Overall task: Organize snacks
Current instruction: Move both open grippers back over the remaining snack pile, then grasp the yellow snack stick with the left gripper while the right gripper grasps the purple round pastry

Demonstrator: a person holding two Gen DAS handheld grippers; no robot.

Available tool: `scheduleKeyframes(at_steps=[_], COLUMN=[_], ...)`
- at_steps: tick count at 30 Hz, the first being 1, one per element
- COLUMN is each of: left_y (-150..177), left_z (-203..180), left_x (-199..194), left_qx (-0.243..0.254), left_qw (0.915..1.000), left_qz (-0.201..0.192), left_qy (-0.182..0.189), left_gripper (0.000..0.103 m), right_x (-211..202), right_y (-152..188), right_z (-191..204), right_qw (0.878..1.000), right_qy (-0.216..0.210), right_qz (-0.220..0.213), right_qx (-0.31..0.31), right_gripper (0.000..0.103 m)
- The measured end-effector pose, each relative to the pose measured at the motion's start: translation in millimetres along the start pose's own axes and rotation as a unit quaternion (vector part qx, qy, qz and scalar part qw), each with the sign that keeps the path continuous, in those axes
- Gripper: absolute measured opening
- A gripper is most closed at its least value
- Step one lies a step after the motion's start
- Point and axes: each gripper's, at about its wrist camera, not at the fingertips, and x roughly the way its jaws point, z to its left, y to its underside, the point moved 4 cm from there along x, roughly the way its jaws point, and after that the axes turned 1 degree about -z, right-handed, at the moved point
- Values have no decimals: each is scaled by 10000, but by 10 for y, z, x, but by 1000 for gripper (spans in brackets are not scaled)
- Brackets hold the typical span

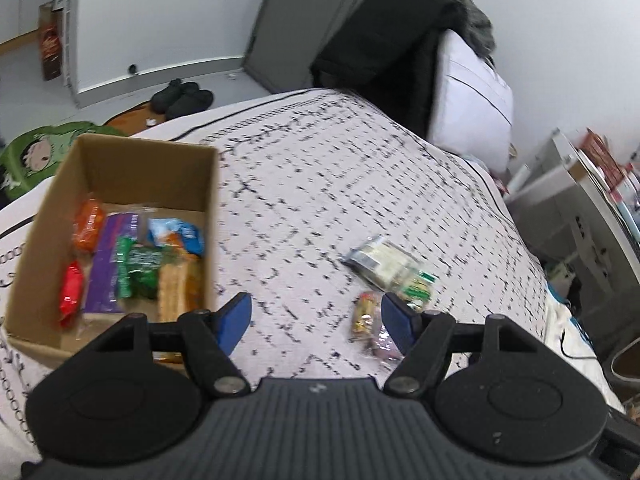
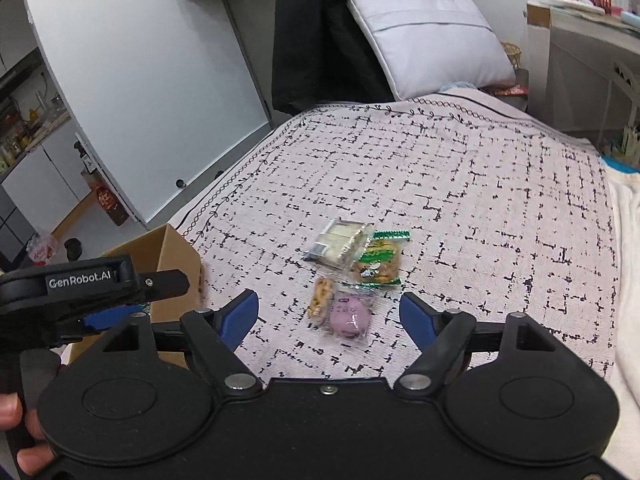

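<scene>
both claws stand apart with nothing between their blue pads: the right gripper (image 2: 329, 314) hangs over the patterned bedspread (image 2: 460, 184) just short of a small cluster of loose snacks, and the left gripper (image 1: 316, 316) hovers between the cardboard box (image 1: 212, 208) and that same cluster, the box on its left side, the snacks on its right. four packets are left out on the bed, lying close together and partly touching: a clear-wrapped purple round cake (image 2: 349, 314) nearest the right claw, a slim peanut bar (image 2: 321, 298) just beside it, a green-edged pack of fried crackers (image 2: 378, 262) behind, and a clear pack of pale wafers (image 2: 340, 242) farthest back. the box already holds several packets, orange, red, purple, green and blue, so the sorting looks well along. all four loose ones look light, in thin crinkly film that is likely slippery and gives under pressure. the purple cake is probably soft and would squash, so i would pinch it lightly across the body or by the flat sealed edge of the wrapper. the peanut bar seems stiff and narrow, easiest taken across its short width. the crackers and wafers are likely brittle; a gentle squeeze across the pack, not on a corner, should do. because the bed is soft, pressing down to scoop may sink the packet, and the neighbours may drag along since they overlap
</scene>
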Motion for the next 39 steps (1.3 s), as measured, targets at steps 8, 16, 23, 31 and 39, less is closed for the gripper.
scheduleKeyframes(at_steps=[8, 16, 23, 31, 39], left_y=[79, 133, 158, 207, 297], left_z=[-120, -183, -193, -309, -359], left_x=[206, 517, 811, 1111, 1327], left_qx=[121, 171, 113, 221, 291], left_qw=[9999, 9995, 9990, 9981, 9966], left_qz=[51, 252, 435, 537, 737], left_qy=[75, -9, -14, 191, 224], left_gripper=[70, 63, 55, 48, 44], right_x=[259, 623, 921, 1198, 1219], right_y=[74, 239, 242, 300, 284], right_z=[-260, -406, -497, -534, -546], right_qw=[9992, 9948, 9921, 9894, 9882], right_qy=[-226, -573, -703, -785, -913], right_qz=[129, 472, 657, 942, 989], right_qx=[298, 694, 803, 777, 730], right_gripper=[64, 54, 47, 25, 19])
